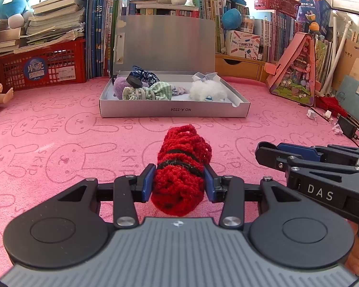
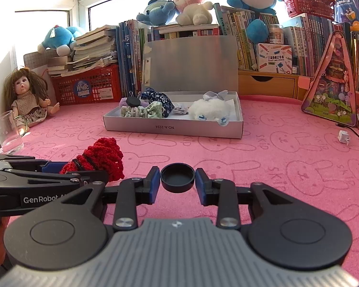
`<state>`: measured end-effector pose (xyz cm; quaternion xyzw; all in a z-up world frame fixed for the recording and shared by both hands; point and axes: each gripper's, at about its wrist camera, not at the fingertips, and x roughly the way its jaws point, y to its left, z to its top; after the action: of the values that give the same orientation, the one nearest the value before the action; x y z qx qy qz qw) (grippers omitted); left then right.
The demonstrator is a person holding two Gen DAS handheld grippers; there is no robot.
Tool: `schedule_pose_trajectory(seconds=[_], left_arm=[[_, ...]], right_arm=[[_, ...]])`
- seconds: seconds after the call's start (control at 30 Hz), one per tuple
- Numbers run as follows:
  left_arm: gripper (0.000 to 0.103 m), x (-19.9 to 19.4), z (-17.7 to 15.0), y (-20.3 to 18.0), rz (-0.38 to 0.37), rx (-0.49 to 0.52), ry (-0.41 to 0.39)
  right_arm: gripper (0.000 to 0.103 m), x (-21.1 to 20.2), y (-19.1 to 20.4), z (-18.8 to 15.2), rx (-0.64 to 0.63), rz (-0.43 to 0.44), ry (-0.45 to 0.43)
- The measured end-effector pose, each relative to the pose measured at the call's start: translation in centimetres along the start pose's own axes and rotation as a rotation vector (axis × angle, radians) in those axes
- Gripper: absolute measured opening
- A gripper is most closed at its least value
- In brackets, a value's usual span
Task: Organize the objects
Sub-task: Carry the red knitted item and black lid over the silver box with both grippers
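My left gripper [image 1: 179, 183] is shut on a red knitted bundle [image 1: 182, 167] with black bands, held over the pink cloth; it also shows in the right wrist view [image 2: 97, 159]. My right gripper [image 2: 177, 181] has its jaws on either side of a black round cap [image 2: 177, 177], held hollow side up. It reaches in from the right in the left wrist view [image 1: 270, 151]. Ahead stands an open grey box [image 1: 174, 111], which also shows in the right wrist view [image 2: 172, 126], with small fabric items, a black disc [image 1: 134, 80] and a white fluffy toy [image 1: 208, 91] inside.
A pink rabbit-print cloth [image 2: 287, 157] covers the table. A glass [image 2: 7, 131] and a doll [image 2: 27, 95] stand at left. A red crate [image 1: 40, 67], books and plush toys line the back. A pink triangular case [image 1: 296, 71] and small white scraps [image 1: 311, 114] lie at right.
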<state>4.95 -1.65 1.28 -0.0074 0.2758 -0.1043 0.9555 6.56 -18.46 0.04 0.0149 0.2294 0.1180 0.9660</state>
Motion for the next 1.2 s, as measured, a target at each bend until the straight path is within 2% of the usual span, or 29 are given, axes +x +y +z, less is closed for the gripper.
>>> schedule_pose_trajectory(seconds=[0.47,0.87,1.2], left_arm=[[0.048,0.5,3.6,0.4,0.018,-0.003,-0.062],[0.048,3.1,6.1,1.1,0.05,-0.009,-0.07],[0.048,5.8,8.2,1.9,0.076,-0.013,-0.074]], right_arm=[[0.038,0.9,-0.5,3.4,0.006,0.009,-0.056],[0.038,3.0,-2.0,6.0,0.058,0.007,-0.058],[0.038,5.2,-2.4,7.8,0.048,-0.009,-0.055]])
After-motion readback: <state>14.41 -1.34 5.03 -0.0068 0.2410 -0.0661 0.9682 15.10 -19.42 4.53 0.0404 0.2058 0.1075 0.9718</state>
